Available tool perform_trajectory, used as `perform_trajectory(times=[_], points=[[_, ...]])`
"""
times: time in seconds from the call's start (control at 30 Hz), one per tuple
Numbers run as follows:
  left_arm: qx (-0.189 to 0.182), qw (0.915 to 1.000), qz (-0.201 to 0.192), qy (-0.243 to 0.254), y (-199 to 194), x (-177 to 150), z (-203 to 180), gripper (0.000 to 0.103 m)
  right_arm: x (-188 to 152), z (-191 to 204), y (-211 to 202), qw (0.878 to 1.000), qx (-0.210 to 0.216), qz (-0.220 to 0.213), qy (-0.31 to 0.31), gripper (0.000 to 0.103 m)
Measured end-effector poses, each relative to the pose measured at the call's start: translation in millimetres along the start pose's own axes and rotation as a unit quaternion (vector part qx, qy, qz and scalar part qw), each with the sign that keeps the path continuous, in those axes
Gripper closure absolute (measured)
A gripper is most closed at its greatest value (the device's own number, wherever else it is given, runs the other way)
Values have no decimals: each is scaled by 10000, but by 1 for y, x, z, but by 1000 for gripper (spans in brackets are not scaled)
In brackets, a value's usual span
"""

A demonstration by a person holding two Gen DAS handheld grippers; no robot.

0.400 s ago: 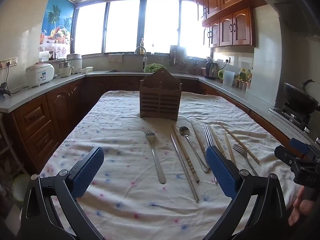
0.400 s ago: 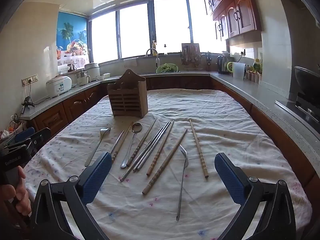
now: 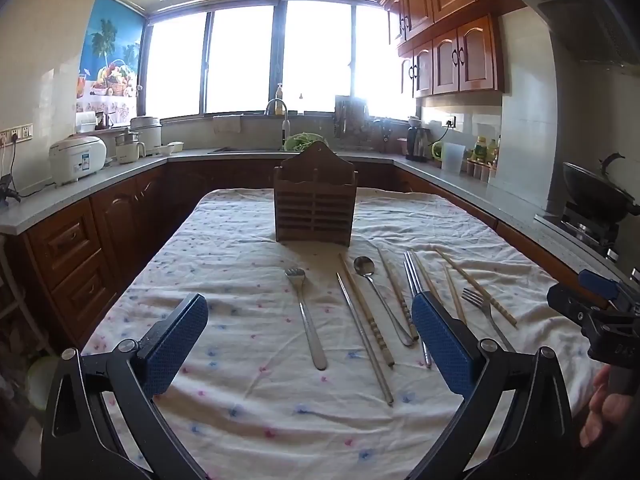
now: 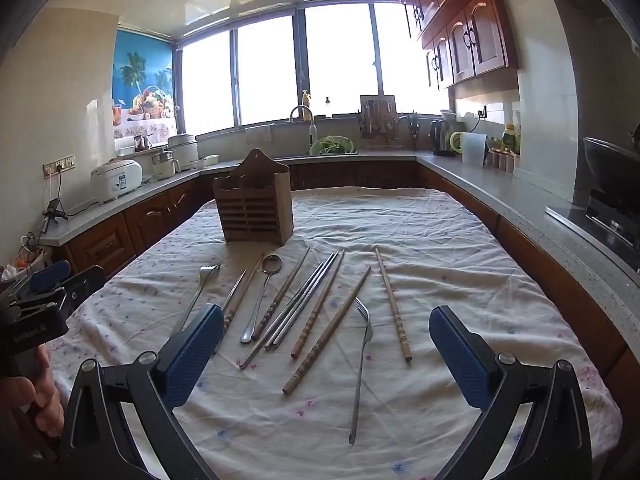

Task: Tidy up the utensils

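A slatted wooden utensil holder (image 3: 314, 204) (image 4: 256, 210) stands upright at the far middle of the cloth-covered table (image 3: 240, 408) (image 4: 460, 248). In front of it lie two metal forks (image 3: 308, 320) (image 4: 362, 360), a spoon (image 3: 382, 292) (image 4: 262, 296), metal chopsticks (image 4: 302, 304) and several wooden chopsticks (image 4: 326, 332). My left gripper (image 3: 310, 340) hovers open above the near fork, nothing between its blue pads. My right gripper (image 4: 326, 354) hangs open over the chopsticks and the right fork, empty too. Each gripper shows at the edge of the other's view, held by a hand.
Dark wooden cabinets with grey countertops (image 3: 100, 176) run round the table on three sides. A rice cooker (image 3: 78, 158), a sink with a tap (image 3: 276, 108), a kettle (image 4: 440, 138) and a wok on the stove (image 3: 596, 188) stand along them. Narrow aisles flank the table.
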State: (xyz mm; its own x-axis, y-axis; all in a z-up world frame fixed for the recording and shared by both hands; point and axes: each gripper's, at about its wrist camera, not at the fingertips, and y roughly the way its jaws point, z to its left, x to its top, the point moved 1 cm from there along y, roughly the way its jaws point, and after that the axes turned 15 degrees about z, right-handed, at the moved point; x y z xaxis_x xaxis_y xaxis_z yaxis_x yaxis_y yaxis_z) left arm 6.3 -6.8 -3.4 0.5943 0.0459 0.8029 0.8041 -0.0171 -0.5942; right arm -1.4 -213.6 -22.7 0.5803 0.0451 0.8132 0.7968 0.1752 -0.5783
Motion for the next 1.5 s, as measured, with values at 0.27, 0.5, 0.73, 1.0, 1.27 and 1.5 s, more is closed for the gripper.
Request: perform_trajectory(times=[0.27,0.5,0.73,1.0,1.27,1.5], points=[[34,10000,-22,-44,-2,0,1,0,2,1,3,10000,66,67,2,0],[64,10000,-35,-21,-3,0,0,0,2,0,-2,9999,77,-80,-43,0],[81,9999,-53,-41,-4,1,0,0,3,0,-3,9999,125,-78,-65,0],[74,9999,-56,-41,-6,1,1,0,4,1,-4,9998,152,-94,-72,0],[64,10000,-55,-41,-5,2,1,0,4,2,-5,9998,175,-101,-81,0],[58,10000,-57,-33,-5,2,0,0,5,2,-5,9997,197,-106,-84,0]])
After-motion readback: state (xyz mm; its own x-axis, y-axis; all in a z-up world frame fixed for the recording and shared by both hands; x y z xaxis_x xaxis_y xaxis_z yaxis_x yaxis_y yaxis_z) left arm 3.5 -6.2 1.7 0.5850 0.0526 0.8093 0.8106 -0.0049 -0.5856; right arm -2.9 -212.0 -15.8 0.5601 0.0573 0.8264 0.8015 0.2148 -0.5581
